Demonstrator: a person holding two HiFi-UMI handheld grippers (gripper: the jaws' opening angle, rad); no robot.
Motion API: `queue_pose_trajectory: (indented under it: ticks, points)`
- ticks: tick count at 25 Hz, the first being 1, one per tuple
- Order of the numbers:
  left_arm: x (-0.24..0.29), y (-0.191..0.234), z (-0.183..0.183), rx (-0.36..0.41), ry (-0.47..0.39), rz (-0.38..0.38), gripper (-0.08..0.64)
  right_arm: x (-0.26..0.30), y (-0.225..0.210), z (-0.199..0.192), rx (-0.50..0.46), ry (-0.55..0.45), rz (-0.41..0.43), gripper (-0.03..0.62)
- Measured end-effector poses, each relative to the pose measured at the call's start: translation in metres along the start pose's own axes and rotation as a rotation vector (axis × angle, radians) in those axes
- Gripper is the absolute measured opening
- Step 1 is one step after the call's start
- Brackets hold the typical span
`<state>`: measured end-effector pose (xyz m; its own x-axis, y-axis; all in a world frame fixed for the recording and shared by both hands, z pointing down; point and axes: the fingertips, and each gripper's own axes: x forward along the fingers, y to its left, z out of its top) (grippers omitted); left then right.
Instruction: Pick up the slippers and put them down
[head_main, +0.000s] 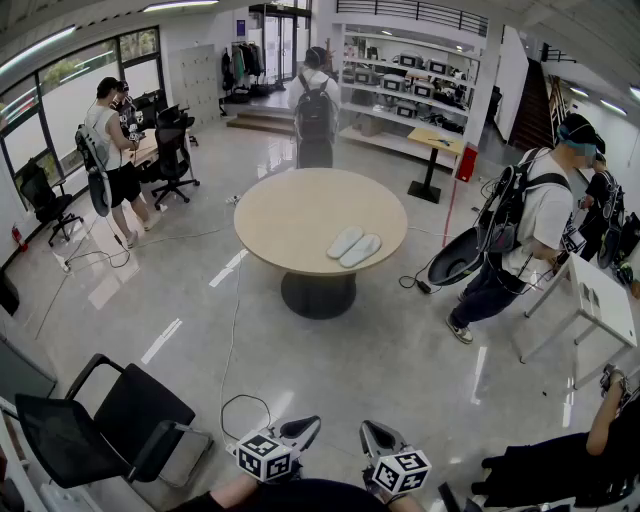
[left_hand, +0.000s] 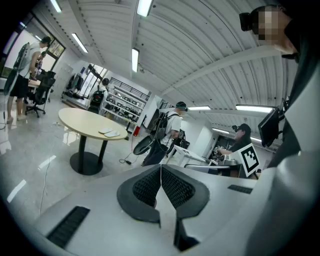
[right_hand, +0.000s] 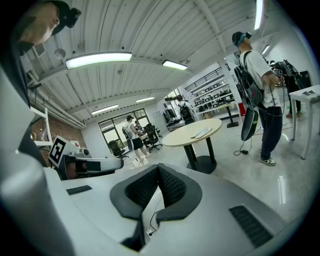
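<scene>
Two pale slippers (head_main: 354, 246) lie side by side on the round beige table (head_main: 300, 215), toward its right front part. They show small and far off in the left gripper view as slippers (left_hand: 111, 132) and in the right gripper view as slippers (right_hand: 204, 132). My left gripper (head_main: 303, 430) and right gripper (head_main: 376, 436) are held low at the bottom of the head view, far from the table. Both are shut with nothing between the pads. In their own views, the left gripper (left_hand: 160, 166) and right gripper (right_hand: 159, 166) have their jaws pressed together.
A black office chair (head_main: 110, 420) stands at the lower left. A person with a backpack (head_main: 515, 235) stands right of the table by a white desk (head_main: 600, 300). Other people stand at the back and left. A cable (head_main: 240, 400) lies on the glossy floor.
</scene>
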<state>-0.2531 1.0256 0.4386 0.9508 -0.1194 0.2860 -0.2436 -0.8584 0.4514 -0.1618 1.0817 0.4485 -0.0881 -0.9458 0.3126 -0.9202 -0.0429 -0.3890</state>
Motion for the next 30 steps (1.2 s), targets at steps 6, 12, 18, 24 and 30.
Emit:
queue_pose_trajectory:
  ticks: [6,12,18,24,30]
  points:
    - [-0.008,0.099,0.039,-0.011,-0.004,0.007,0.023,0.089,0.021,0.021,-0.016,-0.012,-0.029,0.015]
    - [0.017,0.149,0.061,-0.001,0.015,-0.092,0.023,0.15,0.019,0.032,-0.014,-0.006,-0.082,0.015]
    - [0.025,0.208,0.075,-0.036,-0.018,-0.103,0.023,0.206,0.009,0.035,0.002,0.0,-0.141,0.017]
    - [0.056,0.265,0.114,-0.017,-0.028,-0.047,0.023,0.281,-0.018,0.071,-0.014,-0.008,-0.085,0.017]
    - [0.127,0.312,0.182,0.068,-0.035,0.015,0.023,0.372,-0.059,0.141,-0.144,-0.023,0.06,0.015]
